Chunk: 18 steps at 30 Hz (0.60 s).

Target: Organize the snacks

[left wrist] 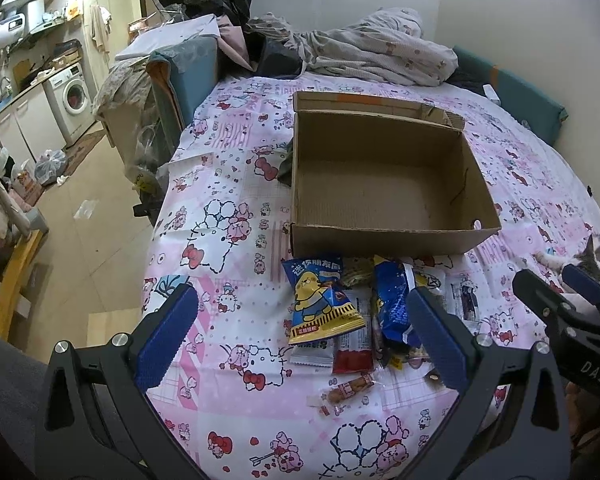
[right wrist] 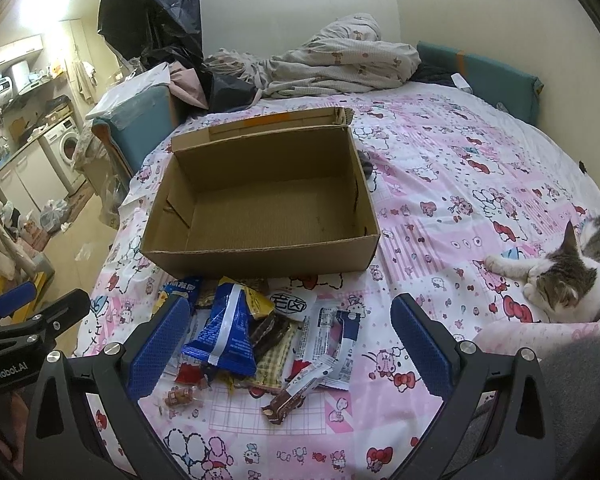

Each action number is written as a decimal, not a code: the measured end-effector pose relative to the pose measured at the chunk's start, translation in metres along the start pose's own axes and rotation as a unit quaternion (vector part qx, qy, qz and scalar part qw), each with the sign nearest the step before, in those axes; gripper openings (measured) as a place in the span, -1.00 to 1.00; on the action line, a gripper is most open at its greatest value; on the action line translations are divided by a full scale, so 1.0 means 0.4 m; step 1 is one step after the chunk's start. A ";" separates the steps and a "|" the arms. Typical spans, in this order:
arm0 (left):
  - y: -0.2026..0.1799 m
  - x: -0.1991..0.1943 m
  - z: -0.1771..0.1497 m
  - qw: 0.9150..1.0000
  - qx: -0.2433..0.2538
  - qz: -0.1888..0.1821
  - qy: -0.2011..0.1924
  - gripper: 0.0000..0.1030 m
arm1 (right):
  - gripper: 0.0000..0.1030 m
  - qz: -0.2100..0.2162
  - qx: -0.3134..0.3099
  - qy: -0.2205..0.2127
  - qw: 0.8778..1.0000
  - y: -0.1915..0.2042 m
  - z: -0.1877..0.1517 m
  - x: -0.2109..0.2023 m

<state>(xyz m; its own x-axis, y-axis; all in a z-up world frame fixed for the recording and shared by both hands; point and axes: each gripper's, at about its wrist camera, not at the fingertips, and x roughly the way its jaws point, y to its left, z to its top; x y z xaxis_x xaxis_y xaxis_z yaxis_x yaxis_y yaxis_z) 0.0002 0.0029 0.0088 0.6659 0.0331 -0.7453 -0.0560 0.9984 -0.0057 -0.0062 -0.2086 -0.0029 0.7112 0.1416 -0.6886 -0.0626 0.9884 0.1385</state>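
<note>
Black claw (left wrist: 300,332), blue ribbed pads (left wrist: 166,334)

A brown cardboard box (right wrist: 260,258) sat open and empty. Snack packets (right wrist: 240,336) lay piled just beside it.

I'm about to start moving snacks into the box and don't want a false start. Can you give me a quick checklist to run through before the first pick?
1. Cardboard box open and empty inside: ok.
2. Snack pile on the bedsheet in front of the box's near wall, uncovered: ok.
3. Left hand-held gripper open, holding nothing: ok.
4. Right hand-held gripper open, holding nothing: ok.
5. Cat lying apart from the snacks, to the right: ok for now, but it could move in.
6. Blue duck packet lies on top of other packets, so it is free to take first: ok.
</note>
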 end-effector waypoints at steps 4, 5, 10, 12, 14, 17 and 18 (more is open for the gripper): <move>-0.001 0.001 0.000 1.000 0.001 0.002 -0.001 0.99 | 0.99 0.000 -0.001 -0.001 1.000 0.000 0.000 -0.001; -0.002 0.003 0.000 1.000 0.001 0.002 0.000 0.99 | 0.99 0.000 0.000 0.000 1.000 0.000 0.000 -0.001; -0.003 0.007 -0.002 1.000 0.001 0.002 0.002 0.99 | 0.99 0.000 0.001 0.000 1.000 0.001 0.000 -0.002; -0.003 0.007 -0.002 1.000 0.000 0.001 0.002 0.99 | 0.99 0.000 0.001 0.000 1.000 0.001 0.000 -0.002; -0.004 0.008 -0.002 1.000 0.000 0.002 0.001 0.99 | 0.99 0.000 0.002 0.000 1.000 0.001 0.001 -0.003; -0.003 0.007 -0.002 1.000 -0.002 0.002 0.004 0.99 | 0.99 -0.001 0.001 0.000 1.000 0.001 0.001 -0.003; 0.001 0.006 -0.002 1.000 -0.006 -0.001 0.004 0.99 | 0.99 -0.001 0.000 0.000 1.000 0.000 0.002 -0.003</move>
<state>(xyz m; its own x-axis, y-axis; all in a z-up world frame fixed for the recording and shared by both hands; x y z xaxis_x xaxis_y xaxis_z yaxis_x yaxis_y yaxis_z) 0.0011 0.0034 0.0064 0.6600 0.0302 -0.7506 -0.0631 0.9979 -0.0153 -0.0064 -0.2088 -0.0015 0.7111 0.1400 -0.6890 -0.0611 0.9886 0.1378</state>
